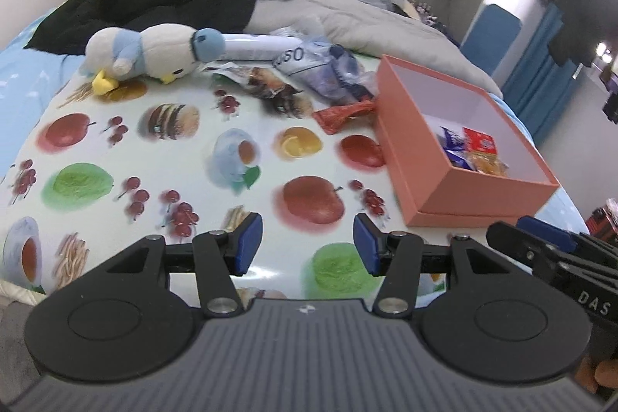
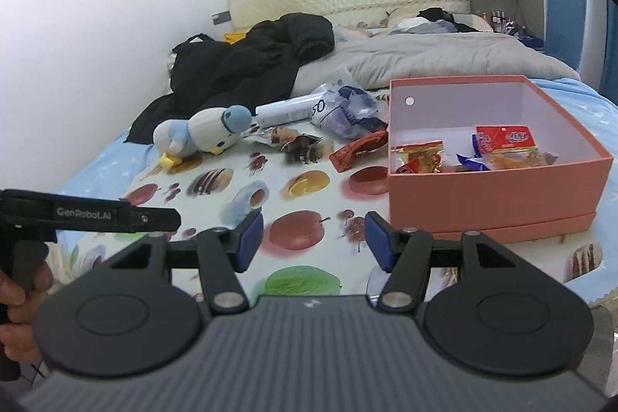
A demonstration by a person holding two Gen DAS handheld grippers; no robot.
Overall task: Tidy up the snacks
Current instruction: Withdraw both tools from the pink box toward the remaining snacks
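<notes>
Both hand-held grippers, left point(image 1: 308, 244) and right point(image 2: 313, 242), gape wide and carry nothing. The crinkly red snack packet point(image 2: 357, 148) lies ahead on the fruit-print cloth point(image 2: 247, 199), just beside the pink cardboard box point(image 2: 498, 195). Its long side slants toward the box, and the right one looks nearer.

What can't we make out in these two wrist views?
- Snack labels in the pink box: too small and blurred in both views.
- Box contents, left wrist view: the near wall hides most; only a few packets show.
- Clear bag behind the red wrapper: crumpled, its contents unreadable.
- White tube: the toy penguin covers one end.
- Right hand-held gripper, left wrist view: cut off by the edge, jaws unseen.
</notes>
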